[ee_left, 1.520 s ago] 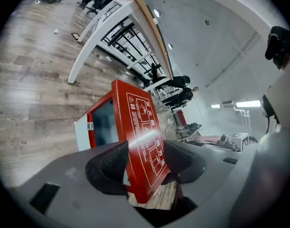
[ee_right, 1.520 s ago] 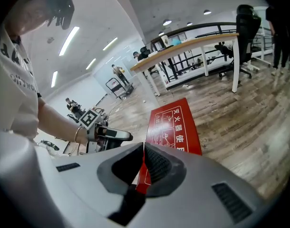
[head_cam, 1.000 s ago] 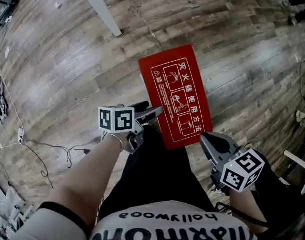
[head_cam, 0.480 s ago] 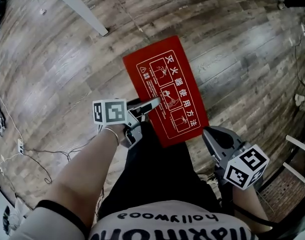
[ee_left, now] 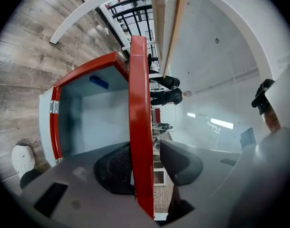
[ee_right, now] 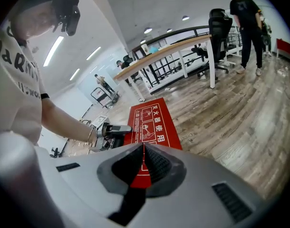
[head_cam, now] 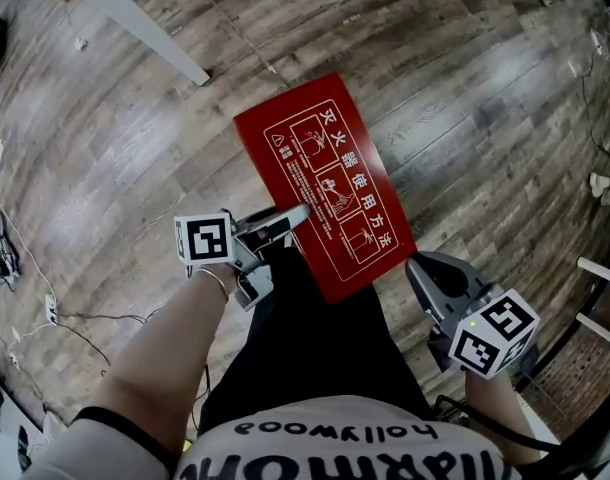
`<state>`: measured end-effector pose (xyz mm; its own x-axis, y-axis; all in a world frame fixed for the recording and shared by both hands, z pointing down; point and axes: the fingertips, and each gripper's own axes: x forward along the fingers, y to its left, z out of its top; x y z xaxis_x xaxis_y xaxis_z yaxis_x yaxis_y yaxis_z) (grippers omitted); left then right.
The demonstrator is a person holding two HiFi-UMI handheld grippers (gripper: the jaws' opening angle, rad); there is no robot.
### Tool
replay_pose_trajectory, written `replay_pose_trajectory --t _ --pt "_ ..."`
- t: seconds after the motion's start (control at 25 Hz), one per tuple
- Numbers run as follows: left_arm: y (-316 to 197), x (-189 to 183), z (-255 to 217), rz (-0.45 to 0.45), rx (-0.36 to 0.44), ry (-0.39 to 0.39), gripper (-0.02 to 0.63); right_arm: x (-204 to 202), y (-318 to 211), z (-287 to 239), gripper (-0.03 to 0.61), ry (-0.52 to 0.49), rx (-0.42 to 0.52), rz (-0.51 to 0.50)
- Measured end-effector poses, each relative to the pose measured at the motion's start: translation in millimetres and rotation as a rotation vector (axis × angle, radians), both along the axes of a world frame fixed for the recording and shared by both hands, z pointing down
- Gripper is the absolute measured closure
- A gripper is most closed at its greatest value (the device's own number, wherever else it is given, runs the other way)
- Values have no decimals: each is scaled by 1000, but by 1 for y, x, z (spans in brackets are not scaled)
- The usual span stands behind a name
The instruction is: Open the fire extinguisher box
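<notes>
The fire extinguisher box's red door [head_cam: 325, 183], printed with white instruction pictures, stands swung open. Past it in the left gripper view is the box's pale interior [ee_left: 95, 113] in its red frame. My left gripper [head_cam: 285, 220] straddles the door's near left edge [ee_left: 138, 127]. Its jaws are closing: the left pad lies against the red edge, and a gap remains at the right pad. My right gripper [head_cam: 417, 266] sits at the door's near right corner, its pads together with a strip of the red door [ee_right: 141, 175] between them.
Wooden plank floor [head_cam: 135, 148] all round. A white table leg [head_cam: 150, 38] stands at the far left, cables [head_cam: 45, 308] trail at the left edge, and white furniture [head_cam: 600, 268] is at the right. A person [ee_right: 247, 27] stands far off by an office chair. My shoe [ee_left: 22, 159] is beside the box.
The red door and both grippers sit a little further left in the head view. The left gripper has slid slightly down along the door's edge. The right gripper stays at the door's corner.
</notes>
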<state>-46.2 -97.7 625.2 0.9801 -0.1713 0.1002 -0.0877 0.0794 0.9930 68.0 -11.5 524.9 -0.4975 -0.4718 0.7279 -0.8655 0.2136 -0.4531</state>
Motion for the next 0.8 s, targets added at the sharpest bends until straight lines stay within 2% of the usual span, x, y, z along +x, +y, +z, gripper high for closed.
replay_pose_trajectory --t 0.04,0.12,0.32,0.48,0.6,0.68,0.8 --pt "0 1 -12 -4 8 45 466 -1 0 -3 566 -3 10 9" --pt "-1 2 -30 15 44 84 511 -4 -3 -10 566 -9 38 23" --pt "0 18 -60 113 81 97 531 0 -9 -31 567 -5 99 53" --pt "-1 25 -69 197 96 59 534 0 -11 -46 566 -13 133 91" --pt "-2 21 -66 241 113 -30 535 -2 -12 -55 566 6 154 96" --pt "-6 16 -58 251 126 -117 537 -3 -15 -63 568 21 171 91" --pt "-7 31 -68 238 57 -73 537 -1 -18 -72 567 46 192 89"
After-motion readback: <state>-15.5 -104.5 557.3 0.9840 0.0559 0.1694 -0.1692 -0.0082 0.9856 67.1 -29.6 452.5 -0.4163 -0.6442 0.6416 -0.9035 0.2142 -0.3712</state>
